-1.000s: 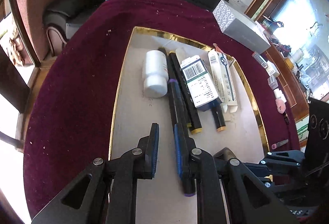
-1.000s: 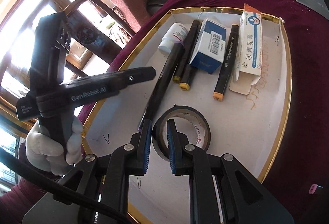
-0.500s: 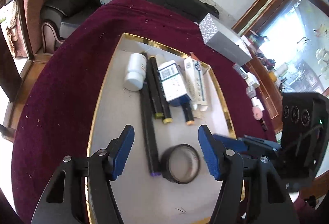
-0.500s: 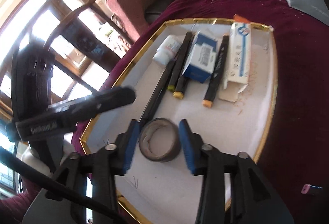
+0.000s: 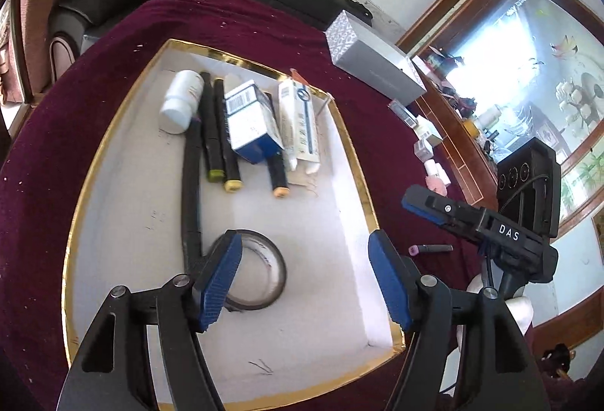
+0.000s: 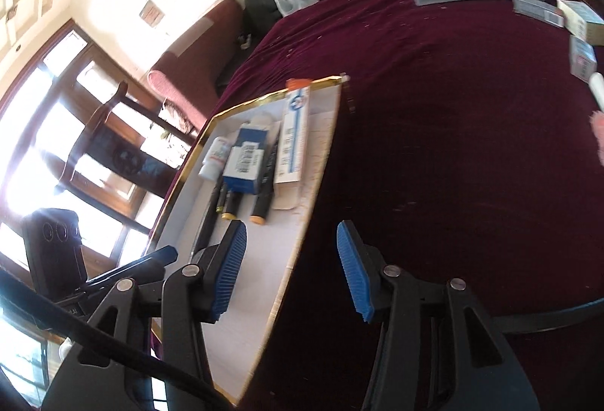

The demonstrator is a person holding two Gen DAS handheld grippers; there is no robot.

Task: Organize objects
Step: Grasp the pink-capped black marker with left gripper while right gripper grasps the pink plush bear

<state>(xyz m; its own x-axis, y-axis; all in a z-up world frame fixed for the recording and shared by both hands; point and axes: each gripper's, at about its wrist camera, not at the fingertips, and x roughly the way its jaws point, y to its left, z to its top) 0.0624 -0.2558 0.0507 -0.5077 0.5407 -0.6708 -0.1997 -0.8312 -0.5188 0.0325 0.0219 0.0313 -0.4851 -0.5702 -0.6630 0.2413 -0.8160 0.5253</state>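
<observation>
Just beside the left tool's (image 5: 304, 280) spread fingers, tape roll (image 5: 260, 273) flat on tray (image 5: 351, 146).

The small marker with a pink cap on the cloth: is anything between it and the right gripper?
Nothing visible does. The marker lies alone on the maroon cloth, outside the tray; the right gripper, open, hovers nearby.
</observation>
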